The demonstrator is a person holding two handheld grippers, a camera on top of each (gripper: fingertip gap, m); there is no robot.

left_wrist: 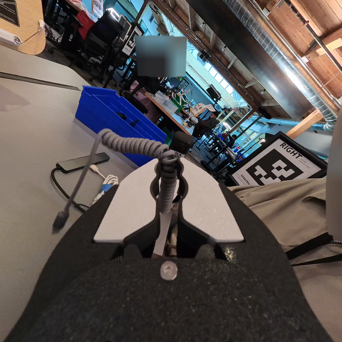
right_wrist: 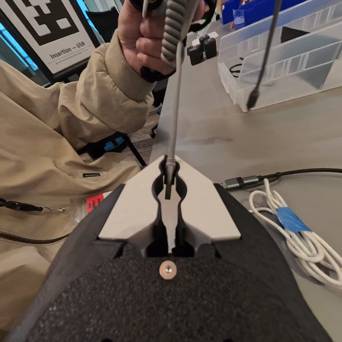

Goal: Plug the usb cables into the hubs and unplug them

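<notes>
1. The left gripper (left_wrist: 167, 177) is closed on the coiled part of the grey USB cable (left_wrist: 129, 143), lifted above the bench (left_wrist: 37, 129).
2. The right gripper (right_wrist: 169, 166) is clamped on that cable's plug end.
3. The dark hub (left_wrist: 83, 162) lies flat near the blue bin (left_wrist: 114, 114), beside a bundled white cable (right_wrist: 288, 240).

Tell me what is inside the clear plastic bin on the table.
Through the frosted wall of the clear plastic bin the right wrist view shows a black cable loop and a dark triangular shape. The walls blur anything deeper, and the dangling cable plug covers part of the front.
</notes>
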